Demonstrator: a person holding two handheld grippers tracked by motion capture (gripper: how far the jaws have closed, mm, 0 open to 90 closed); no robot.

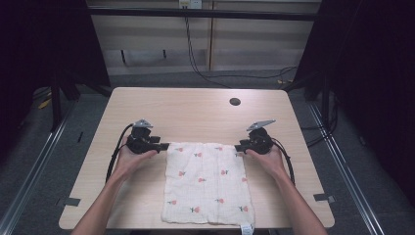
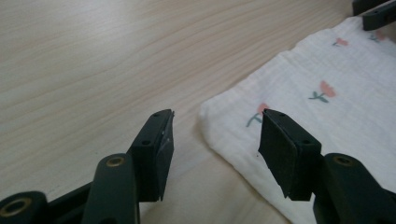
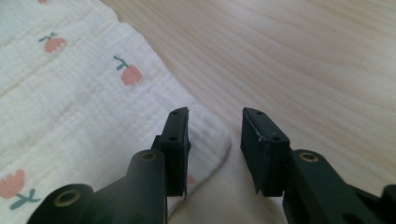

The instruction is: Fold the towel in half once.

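Cloth with small flowers lies flat on the table, between both grippers. Left gripper stands with jaws apart around its far-left corner; right gripper, jaws apart, straddles the far-right corner.

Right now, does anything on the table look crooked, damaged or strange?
Nothing is damaged or spilled. The cloth lies flat but slightly askew, and its near edge, with a small tag, hangs over the table edge. Both grippers, left and right, are open at its far corners.
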